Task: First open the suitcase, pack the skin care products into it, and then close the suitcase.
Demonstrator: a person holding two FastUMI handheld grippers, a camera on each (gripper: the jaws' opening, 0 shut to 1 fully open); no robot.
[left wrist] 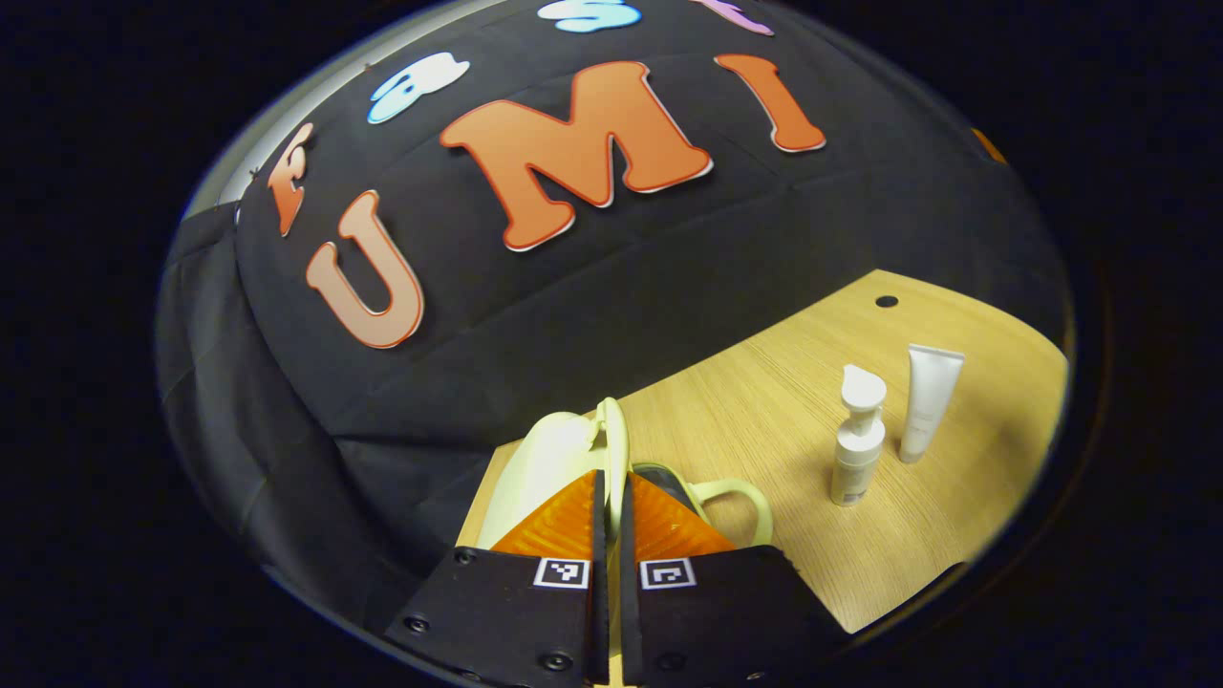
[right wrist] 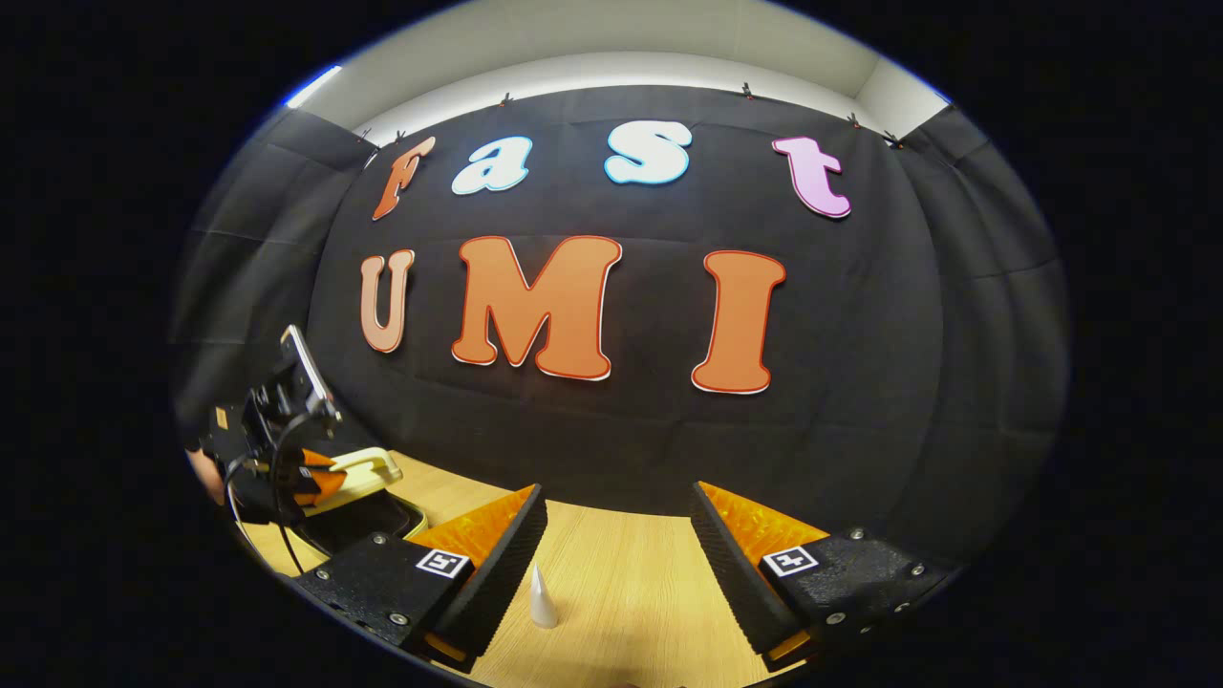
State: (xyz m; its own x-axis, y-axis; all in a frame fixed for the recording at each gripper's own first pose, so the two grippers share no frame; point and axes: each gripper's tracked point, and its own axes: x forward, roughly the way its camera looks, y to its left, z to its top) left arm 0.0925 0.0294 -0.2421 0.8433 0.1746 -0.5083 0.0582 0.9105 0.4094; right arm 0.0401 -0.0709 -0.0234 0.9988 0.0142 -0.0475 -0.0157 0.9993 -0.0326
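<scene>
Step 1 in hand: opening the suitcase [left wrist: 549, 468]. Left claw [left wrist: 610, 521] clenched on the thin rim of the cream lid at 6 o'clock in the left gripper view, lid raised on edge, handle [left wrist: 736, 502] just beside. Right claw [right wrist: 616, 535] released, jaws wide, hovering above the desk [right wrist: 621, 592] with a white cap tip [right wrist: 542, 597] near at 6 o'clock. Pump bottle [left wrist: 857, 449] and tube [left wrist: 927, 401] upright at 3 o'clock, well apart from the case. Next, probably: swing lid fully back, then reach for 1 product.
</scene>
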